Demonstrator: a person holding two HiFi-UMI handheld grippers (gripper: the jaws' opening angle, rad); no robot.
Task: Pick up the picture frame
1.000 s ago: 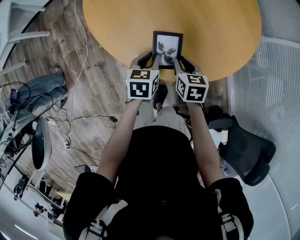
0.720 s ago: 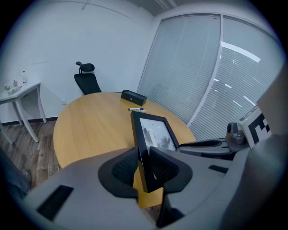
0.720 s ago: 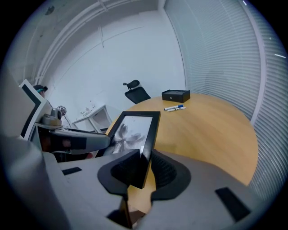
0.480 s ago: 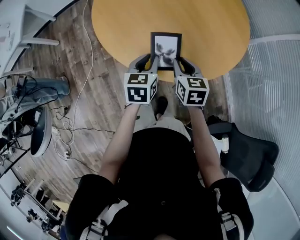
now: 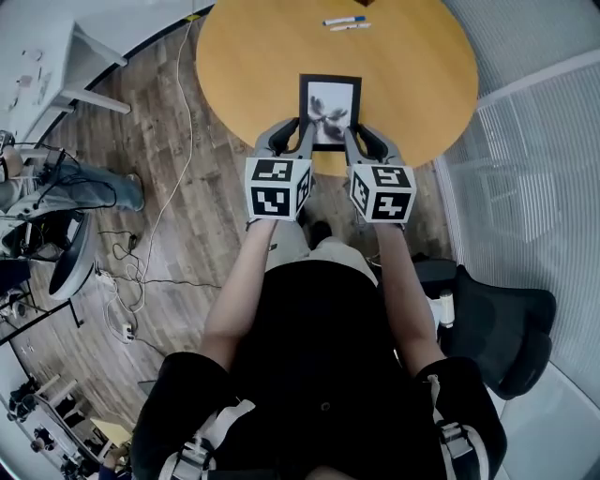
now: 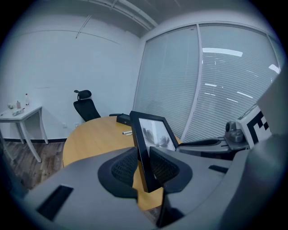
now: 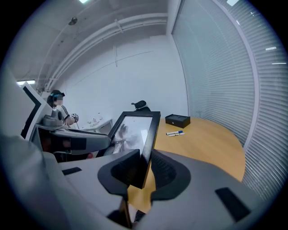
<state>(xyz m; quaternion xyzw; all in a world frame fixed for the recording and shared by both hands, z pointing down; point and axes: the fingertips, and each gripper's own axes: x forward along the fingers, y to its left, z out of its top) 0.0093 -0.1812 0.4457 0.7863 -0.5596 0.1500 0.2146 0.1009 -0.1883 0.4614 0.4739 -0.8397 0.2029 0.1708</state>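
The black picture frame (image 5: 330, 111), with a grey flower print, hangs above the near edge of the round wooden table (image 5: 244, 66). My left gripper (image 5: 298, 134) is shut on the frame's lower left edge. My right gripper (image 5: 358, 136) is shut on its lower right edge. In the left gripper view the frame (image 6: 150, 134) stands tilted, its rim pinched by the ribbed pads of that gripper (image 6: 145, 168). The right gripper view shows the frame's (image 7: 135, 132) other rim clamped in the right gripper (image 7: 146, 168), clear of the tabletop.
Two markers (image 5: 345, 22) and a small black box (image 7: 177, 120) lie on the table's far side. A black office chair (image 5: 497, 314) stands at my right, against the blinds. Cables (image 5: 141, 253) trail over the wood floor on the left, where a person (image 5: 56, 187) sits.
Both grippers have risen together with the frame held between them. The table now looks smaller and lower, and the markers on its far side have come into view.
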